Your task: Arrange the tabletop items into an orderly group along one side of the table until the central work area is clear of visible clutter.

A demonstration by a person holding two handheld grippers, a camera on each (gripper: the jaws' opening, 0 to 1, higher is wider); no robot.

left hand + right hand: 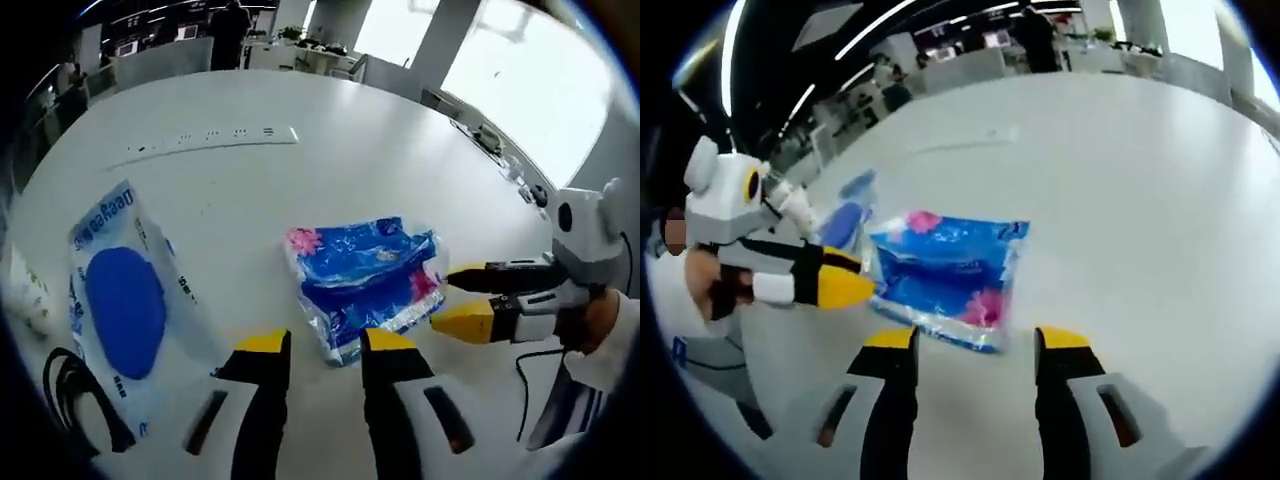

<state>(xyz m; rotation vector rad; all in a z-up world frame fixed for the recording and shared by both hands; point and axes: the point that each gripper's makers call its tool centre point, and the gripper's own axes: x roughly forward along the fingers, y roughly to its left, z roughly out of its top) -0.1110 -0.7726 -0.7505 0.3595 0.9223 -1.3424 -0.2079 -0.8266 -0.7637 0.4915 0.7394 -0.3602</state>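
Task looks early. The blue patterned packet lies flat near the middle of the white bench, and in the left gripper view a clear pouch with a blue disc lies to its left, well apart from it — nothing grouped along an edge yet. A white power strip sits farther back on the bench; a black cable loops at the near-left corner.

Left tool: jaws apart, nothing between them, tips just short of the packet's near edge. Right tool: jaws wide, empty, also just short of the packet. In the left gripper view the right tool comes in from the right, its yellow tips touching or nearly touching the packet's end — can't tell which.

Left to do, as I judge it: packet and pouch both need moving to one side, prob. the cable too.

Writing: the pouch has blue print along its top edge, too warped to read. Packet shows pink flowers and white marks, no legible brand.
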